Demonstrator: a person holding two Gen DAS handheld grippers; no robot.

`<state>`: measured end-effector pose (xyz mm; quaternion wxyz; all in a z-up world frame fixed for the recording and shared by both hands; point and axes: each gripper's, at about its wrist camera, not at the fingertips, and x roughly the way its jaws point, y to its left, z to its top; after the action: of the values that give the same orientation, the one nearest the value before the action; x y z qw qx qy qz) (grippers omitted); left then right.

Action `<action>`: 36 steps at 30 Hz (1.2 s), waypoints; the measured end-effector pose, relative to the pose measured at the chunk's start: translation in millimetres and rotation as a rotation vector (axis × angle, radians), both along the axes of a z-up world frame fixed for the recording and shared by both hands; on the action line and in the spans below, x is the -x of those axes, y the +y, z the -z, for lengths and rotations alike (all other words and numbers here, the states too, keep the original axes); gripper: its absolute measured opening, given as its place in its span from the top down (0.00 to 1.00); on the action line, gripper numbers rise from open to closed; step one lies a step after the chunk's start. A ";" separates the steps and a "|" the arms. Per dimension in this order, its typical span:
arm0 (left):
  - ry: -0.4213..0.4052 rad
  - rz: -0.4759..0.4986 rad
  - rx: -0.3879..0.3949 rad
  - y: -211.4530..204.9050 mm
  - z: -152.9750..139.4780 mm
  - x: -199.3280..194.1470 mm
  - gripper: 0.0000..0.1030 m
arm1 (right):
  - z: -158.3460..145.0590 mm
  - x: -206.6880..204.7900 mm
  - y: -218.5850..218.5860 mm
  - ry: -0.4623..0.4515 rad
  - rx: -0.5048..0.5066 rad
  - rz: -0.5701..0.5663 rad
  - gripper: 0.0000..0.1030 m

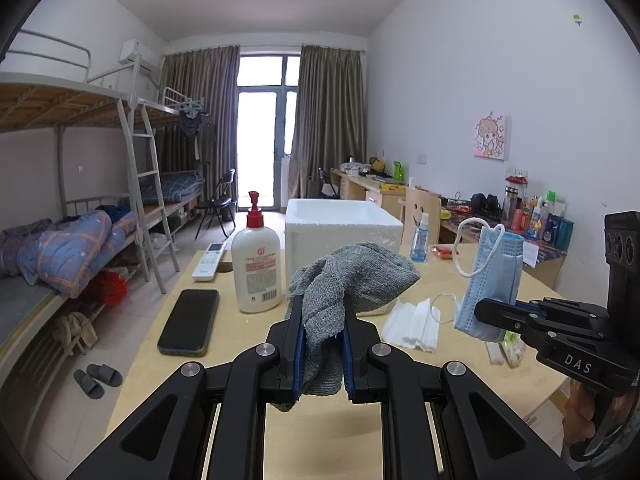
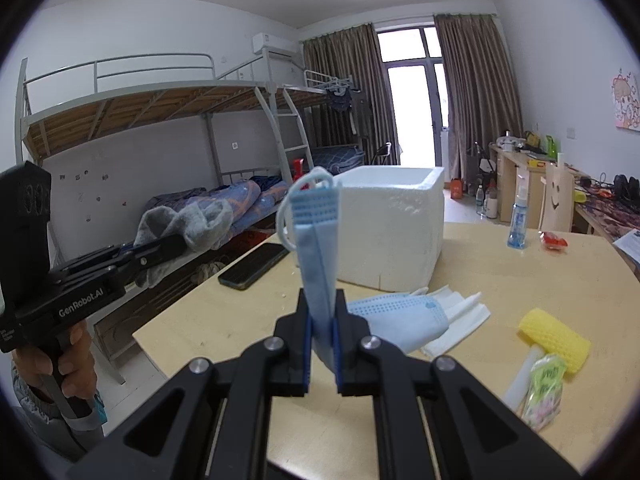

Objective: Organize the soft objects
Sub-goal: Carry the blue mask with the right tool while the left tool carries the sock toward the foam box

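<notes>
My left gripper (image 1: 323,312) is shut on a grey knitted sock (image 1: 352,276) and holds it up above the wooden table (image 1: 320,432), in front of a white foam box (image 1: 340,228). It also shows in the right wrist view (image 2: 176,246), with the sock (image 2: 188,220) draped over it. My right gripper (image 2: 321,308) is shut on a folded blue face mask (image 2: 316,248) that stands upright, its ear loops at the top. The right gripper (image 1: 486,312) and the mask (image 1: 492,276) also show in the left wrist view. The foam box (image 2: 394,232) is open at the top.
On the table lie a black phone (image 1: 189,322), a lotion pump bottle (image 1: 256,264), a remote (image 1: 210,261), a spray bottle (image 2: 519,220), another blue mask (image 2: 400,316), white masks (image 1: 412,324), a yellow sponge (image 2: 554,338) and a snack packet (image 2: 544,392). Bunk beds stand left.
</notes>
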<state>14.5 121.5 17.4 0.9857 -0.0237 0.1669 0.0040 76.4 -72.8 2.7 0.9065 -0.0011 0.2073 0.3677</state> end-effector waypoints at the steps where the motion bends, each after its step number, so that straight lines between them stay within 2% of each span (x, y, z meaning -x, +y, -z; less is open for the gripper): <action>1: 0.000 0.002 -0.001 -0.1 -1.0 -2.0 0.85 | -2.3 -3.2 0.0 -0.002 -0.001 0.006 0.89; 11: 0.010 0.033 -0.001 0.6 -14.0 -32.3 0.85 | -16.9 -28.7 6.1 -0.001 0.024 0.050 0.89; 15: 0.005 0.040 0.002 1.0 -20.4 -40.0 0.85 | -22.5 -39.4 3.0 0.010 0.019 0.087 0.89; 21: -0.006 0.048 0.000 -2.0 -33.9 -50.8 0.85 | -37.2 -46.7 3.0 0.013 0.001 0.084 0.89; 36: -0.044 0.047 0.001 0.0 -63.8 -82.8 0.85 | -76.3 -65.6 17.8 -0.091 0.027 0.096 0.89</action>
<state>97.2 121.6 81.2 0.9889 -0.0203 0.1458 -0.0197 142.0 -55.0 79.1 0.9314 -0.0201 0.1706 0.3208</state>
